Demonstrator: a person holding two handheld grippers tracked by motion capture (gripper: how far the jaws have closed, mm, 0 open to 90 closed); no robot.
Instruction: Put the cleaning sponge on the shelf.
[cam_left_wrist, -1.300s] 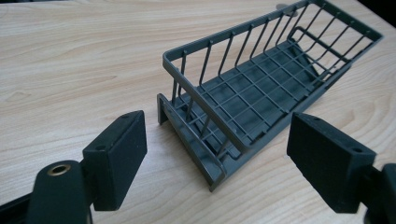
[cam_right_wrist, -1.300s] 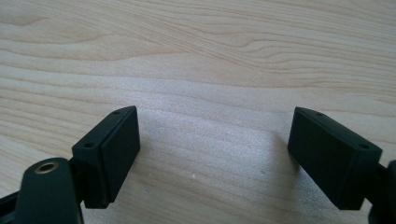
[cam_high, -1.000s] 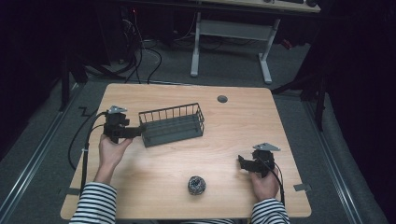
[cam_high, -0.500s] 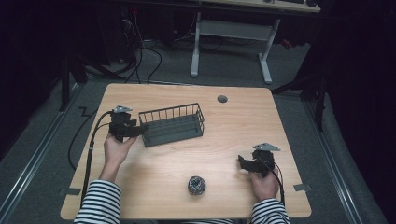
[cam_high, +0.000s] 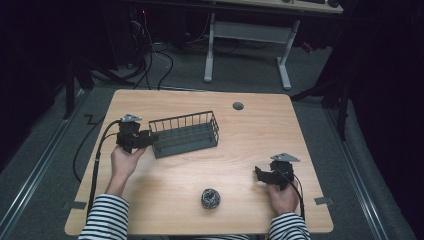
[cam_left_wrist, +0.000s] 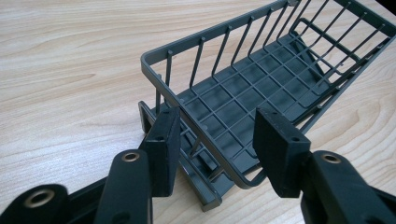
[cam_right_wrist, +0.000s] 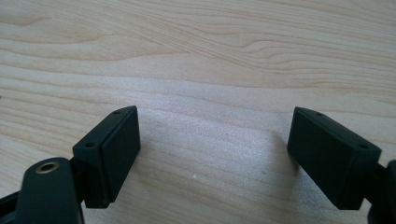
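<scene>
The left claw (cam_left_wrist: 215, 140) has just been closing, and its two black pads now clamp the short end wall of a dark grey wire basket (cam_high: 186, 134), one pad outside the end wall and the other against the rim corner. In the left gripper view the basket's end wall sits between the pads, and its grid floor runs away from the claw with nothing lying in it. The basket looks slightly tilted there, with its near end lifted off a flat base piece beneath it, though how far it is raised cannot be told.

From the high view, the left claw (cam_high: 145, 140) meets the basket at its left end, and the basket lies across the left half of the wooden desk (cam_high: 310, 135). A cable trails from this claw off the desk's left edge.

The right claw (cam_right_wrist: 212, 154) stands wide open with only bare desk wood between its pads. In the high view the right claw (cam_high: 260, 174) rests well to the right of the basket and nearer the person. A small dark ball (cam_high: 210, 198) sits between the two hands, nearer the person than the basket. A round dark hole (cam_high: 238, 106) lies beyond the basket's right end.
</scene>
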